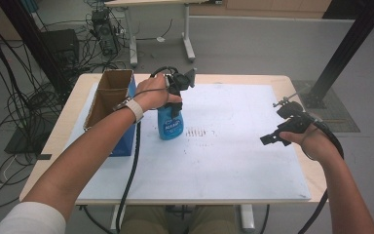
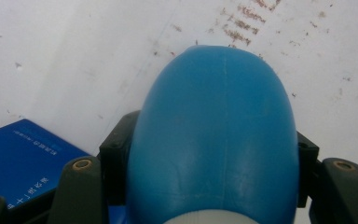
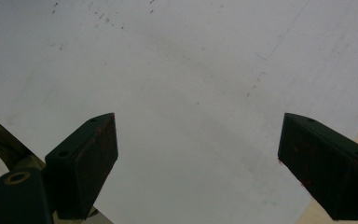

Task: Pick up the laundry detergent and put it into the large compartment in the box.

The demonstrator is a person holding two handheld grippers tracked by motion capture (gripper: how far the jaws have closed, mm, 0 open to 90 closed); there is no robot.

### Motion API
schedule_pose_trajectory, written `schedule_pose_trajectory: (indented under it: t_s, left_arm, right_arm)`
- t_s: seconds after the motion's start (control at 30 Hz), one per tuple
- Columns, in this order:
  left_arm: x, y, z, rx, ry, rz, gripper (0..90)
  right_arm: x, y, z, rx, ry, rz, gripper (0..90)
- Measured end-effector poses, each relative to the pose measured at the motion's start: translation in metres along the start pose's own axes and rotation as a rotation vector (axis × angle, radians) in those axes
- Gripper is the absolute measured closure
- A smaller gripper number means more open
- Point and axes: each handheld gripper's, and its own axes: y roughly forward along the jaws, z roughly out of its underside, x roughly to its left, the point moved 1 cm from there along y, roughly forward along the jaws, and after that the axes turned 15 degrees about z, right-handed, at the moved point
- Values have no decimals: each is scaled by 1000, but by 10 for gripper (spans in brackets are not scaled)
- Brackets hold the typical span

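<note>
Right now I have the left gripper (image 1: pixel 177 97) clamped from above on the blue bottle (image 1: pixel 170 124), its fingers (image 2: pixel 116 154) pressed against both sides near the neck. That bottle stands upright on the white tabletop (image 1: pixel 233 156), toward the far left, just right of the open cardboard box (image 1: pixel 109 100) with blue sides. Some brownish marks (image 1: pixel 198 132) lie on the surface just right of the bottle. My right gripper (image 1: pixel 272 136) hangs over the right side of the tabletop, well apart from the bottle, fingers (image 3: pixel 86 161) spread wide with nothing between them.
</note>
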Motion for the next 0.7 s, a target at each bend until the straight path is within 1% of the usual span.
schedule_pose_trajectory:
  t_s: [0.07,0.23,0.4,0.7]
  left_arm:
    - [0,0,1,-4,-2,1,375]
    - [1,0,0,3,2,3,376]
    - [1,0,0,-2,-5,3,376]
    - [0,0,1,-4,1,-1,374]
  right_arm:
    - [0,0,0,1,0,1,120]
    - [0,0,0,-1,1,1,120]
    - [0,1,1,1,2,1,120]
    - [0,3,1,1,0,-3,120]
